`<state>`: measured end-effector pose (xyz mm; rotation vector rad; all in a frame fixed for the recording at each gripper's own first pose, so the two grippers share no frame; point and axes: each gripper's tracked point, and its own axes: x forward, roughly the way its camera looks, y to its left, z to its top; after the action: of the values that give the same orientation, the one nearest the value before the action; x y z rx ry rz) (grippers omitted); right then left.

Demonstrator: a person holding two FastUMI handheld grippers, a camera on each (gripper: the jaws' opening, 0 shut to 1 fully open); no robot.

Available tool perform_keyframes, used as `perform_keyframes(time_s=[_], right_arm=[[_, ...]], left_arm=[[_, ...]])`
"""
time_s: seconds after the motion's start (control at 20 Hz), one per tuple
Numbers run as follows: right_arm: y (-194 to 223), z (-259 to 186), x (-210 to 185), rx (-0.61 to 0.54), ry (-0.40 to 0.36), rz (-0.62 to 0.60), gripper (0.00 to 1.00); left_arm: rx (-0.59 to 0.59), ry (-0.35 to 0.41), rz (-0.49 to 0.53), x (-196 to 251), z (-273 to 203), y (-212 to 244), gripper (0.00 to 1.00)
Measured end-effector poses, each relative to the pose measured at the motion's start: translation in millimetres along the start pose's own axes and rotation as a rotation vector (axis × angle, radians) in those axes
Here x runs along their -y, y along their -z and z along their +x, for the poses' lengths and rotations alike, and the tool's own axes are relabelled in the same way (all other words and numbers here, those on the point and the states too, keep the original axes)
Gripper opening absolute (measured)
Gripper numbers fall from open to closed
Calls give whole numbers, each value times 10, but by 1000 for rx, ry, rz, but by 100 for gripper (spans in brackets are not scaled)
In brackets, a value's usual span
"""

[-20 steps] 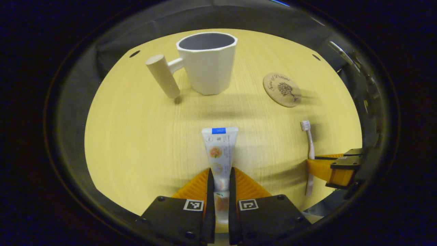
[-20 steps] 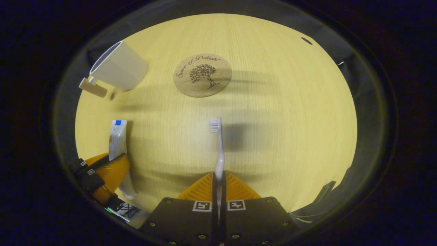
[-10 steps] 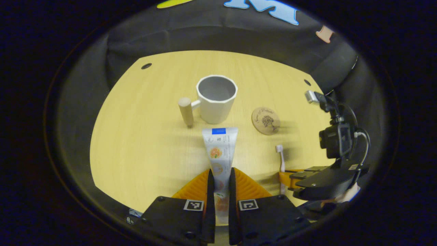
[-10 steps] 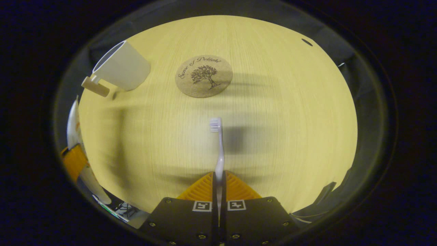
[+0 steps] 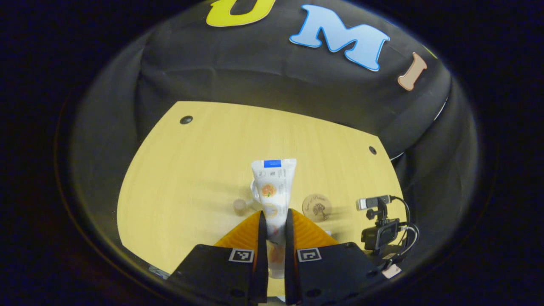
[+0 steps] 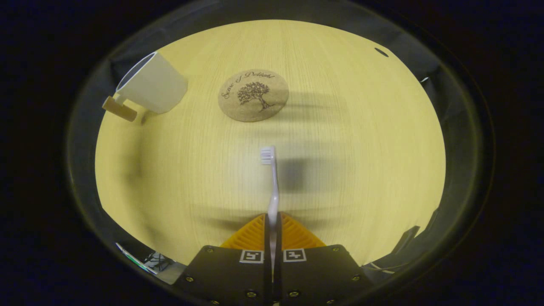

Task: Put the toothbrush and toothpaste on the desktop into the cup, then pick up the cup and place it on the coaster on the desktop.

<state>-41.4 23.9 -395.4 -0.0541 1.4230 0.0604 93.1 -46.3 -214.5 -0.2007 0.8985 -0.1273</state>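
High over the table, the left tongs grip the toothpaste, hiding most of the cup; a blind drop may miss. Right tongs clamp the toothbrush near the coaster.

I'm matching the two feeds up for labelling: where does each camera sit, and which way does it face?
Left gripper view: rides the left gripper, raised high, looking down past the clamped toothpaste at the desktop and booth wall.
Right gripper view: rides the right gripper, low, facing along the clamped toothbrush.
Both share the coaster, cup and desktop.
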Motion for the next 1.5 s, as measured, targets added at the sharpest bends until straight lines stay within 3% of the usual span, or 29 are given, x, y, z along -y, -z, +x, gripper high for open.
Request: perform_keyframes(time_s=[0.25,0.65,0.95,1.25,1.3,1.35,1.45,1.5], right_arm=[[-6,-3,-1,4,0,2,2],[31,-4,1,33,-25,14,2],[-6,-29,12,71,-59,34,1],[-328,-377,-8,182,-127,114,2],[-385,-443,-24,203,-138,123,2],[-442,-507,-37,222,-151,136,2],[-549,-622,-57,257,-173,159,2],[-593,-684,-46,273,-178,166,2]], left_arm=[[83,22,4,-12,401,-592,22],[175,34,-7,-22,1039,-859,22],[238,-16,90,-120,1252,-724,23],[267,-27,131,-127,1316,-637,23],[274,-35,147,-130,1307,-629,28],[277,-41,160,-135,1311,-623,23],[273,-39,169,-128,1315,-589,23],[268,-34,166,-114,1321,-563,31]])
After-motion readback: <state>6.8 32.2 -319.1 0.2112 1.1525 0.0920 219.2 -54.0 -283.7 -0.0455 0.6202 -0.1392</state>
